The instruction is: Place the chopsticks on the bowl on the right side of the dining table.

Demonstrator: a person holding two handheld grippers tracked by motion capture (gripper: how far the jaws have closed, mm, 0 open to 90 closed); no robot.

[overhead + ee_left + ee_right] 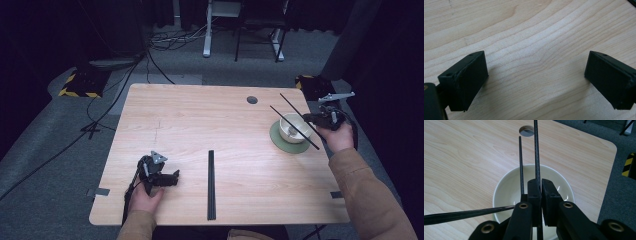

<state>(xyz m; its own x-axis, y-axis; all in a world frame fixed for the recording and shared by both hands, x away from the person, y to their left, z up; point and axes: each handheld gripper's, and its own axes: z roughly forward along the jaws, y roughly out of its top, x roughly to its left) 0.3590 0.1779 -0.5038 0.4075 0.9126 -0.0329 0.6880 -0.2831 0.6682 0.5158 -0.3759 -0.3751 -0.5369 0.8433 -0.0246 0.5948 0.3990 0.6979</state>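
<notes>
A cream bowl (pixel 288 133) (pixel 506 185) stands on a round green coaster (pixel 278 142) near the table's right edge. Just above its rim, my right gripper (pixel 312 118) (pixel 541 182) is shut on a thin black chopstick (pixel 292 103) (pixel 536 155) that points away across the table. A second black chopstick (pixel 287 121) (pixel 520 165) runs beside it, slanting over the bowl. In the right gripper view a further dark stick end (pixel 466 214) reaches in from the left to the jaws. My left gripper (pixel 175 176) (pixel 536 67) rests open on the bare wood at the front left, nothing between its jaws.
A long black strip (pixel 211 185) lies on the table's front middle, running front to back. A round cable hole (pixel 252 100) (pixel 527 131) sits beyond the bowl. The table's right edge (pixel 330 165) is close to the bowl; cables and stands are on the floor behind.
</notes>
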